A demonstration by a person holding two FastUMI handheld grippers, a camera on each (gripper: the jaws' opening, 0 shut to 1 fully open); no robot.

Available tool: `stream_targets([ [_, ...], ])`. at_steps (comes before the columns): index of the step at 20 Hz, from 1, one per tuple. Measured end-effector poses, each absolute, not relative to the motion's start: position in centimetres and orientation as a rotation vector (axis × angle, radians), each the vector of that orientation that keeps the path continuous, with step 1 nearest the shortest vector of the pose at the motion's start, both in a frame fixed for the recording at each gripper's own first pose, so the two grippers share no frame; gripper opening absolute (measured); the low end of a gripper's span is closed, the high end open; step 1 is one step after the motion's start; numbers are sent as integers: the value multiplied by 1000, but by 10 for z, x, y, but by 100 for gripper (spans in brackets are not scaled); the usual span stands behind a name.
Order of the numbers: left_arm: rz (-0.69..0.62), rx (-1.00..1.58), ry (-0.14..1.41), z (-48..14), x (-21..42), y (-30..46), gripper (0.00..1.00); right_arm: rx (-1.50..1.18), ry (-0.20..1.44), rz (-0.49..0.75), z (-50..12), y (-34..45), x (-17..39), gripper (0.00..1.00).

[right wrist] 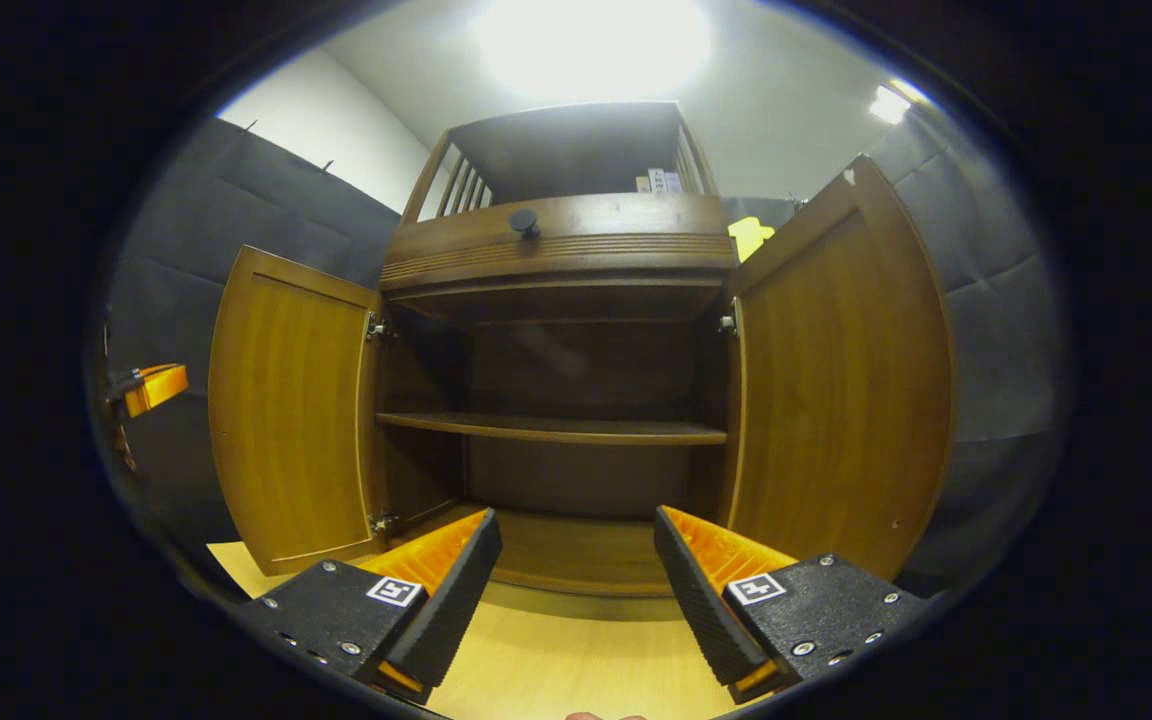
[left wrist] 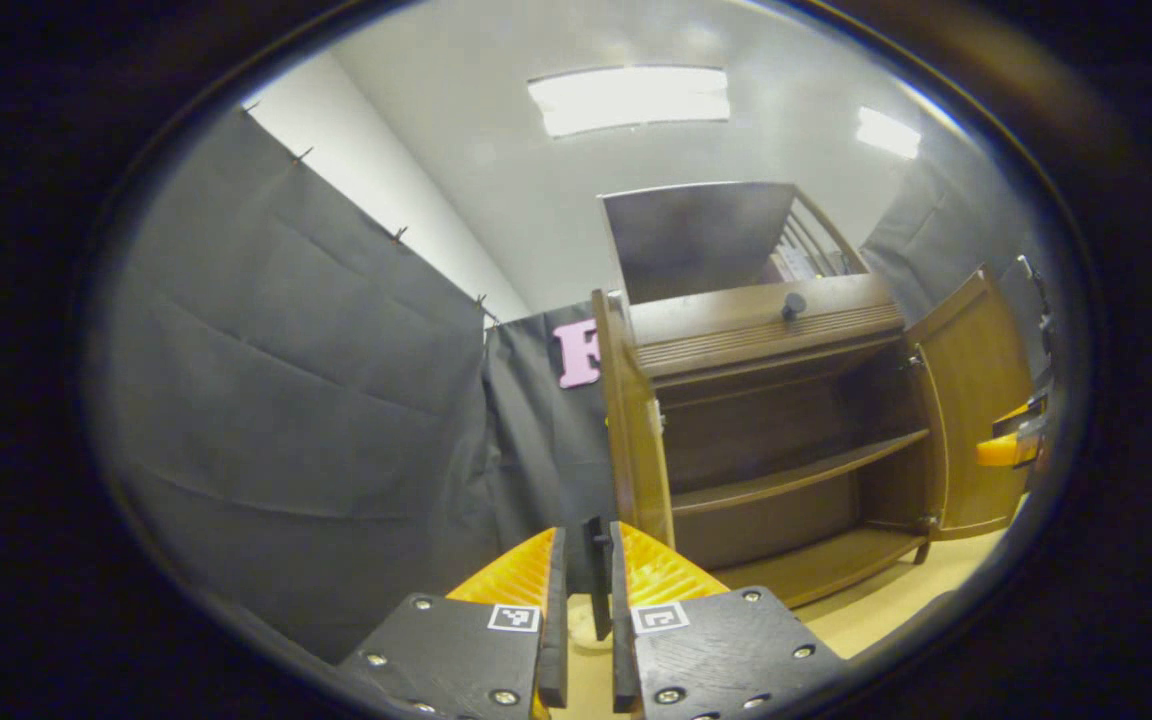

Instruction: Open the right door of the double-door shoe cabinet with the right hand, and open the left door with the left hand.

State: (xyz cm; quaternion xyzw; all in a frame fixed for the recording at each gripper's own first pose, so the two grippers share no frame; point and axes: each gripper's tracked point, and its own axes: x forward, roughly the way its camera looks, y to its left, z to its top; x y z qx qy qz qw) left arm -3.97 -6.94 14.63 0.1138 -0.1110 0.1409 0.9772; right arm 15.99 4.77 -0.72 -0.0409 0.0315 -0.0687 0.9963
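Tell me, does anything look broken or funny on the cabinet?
Nothing stands out. Both doors, the left door and right door, hang open and straight on the shoe cabinet. The shelf sits level and bare. No damage shows.

walls: black cloth (left wrist: 286, 400) left, white wall (left wrist: 376, 170) upper left | ceiling: white, light panel (left wrist: 629, 98) top centre | floor: pale wood (right wrist: 556, 650) bottom
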Motion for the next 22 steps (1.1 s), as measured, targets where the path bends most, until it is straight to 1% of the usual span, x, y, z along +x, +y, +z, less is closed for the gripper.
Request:
stream_targets([
  [2, 242, 216, -223, 151, -29, -106, 11, -99, 45, -164, -3, 35, 155, 95],
  [5, 173, 162, -183, 143, 7, -150, 49, -60, 44, -158, -1, 34, 154, 95],
  [7, 127, 129, -144, 123, 31, -175, 75, -50, 38, -154, 0, 33, 153, 95],
  [9, 114, 103, -102, 107, 50, -189, 100, -47, 19, -133, 1, 36, 153, 95],
  [11, 109, 86, -83, 98, 62, -204, 100, -53, 29, -116, -1, 34, 153, 96],
  [12, 105, 82, -79, 96, 64, -210, 100, -61, 35, -112, -2, 32, 153, 94],
  [15, 109, 90, -87, 94, 61, -214, 100, -72, 22, -108, -2, 34, 152, 95],
  [18, 161, 90, -113, 94, 48, -212, 100, -40, 12, -72, -4, 36, 154, 95],
  [22, 212, 88, -96, 90, 41, -200, 100, -57, 30, -84, -11, 33, 158, 95],
])
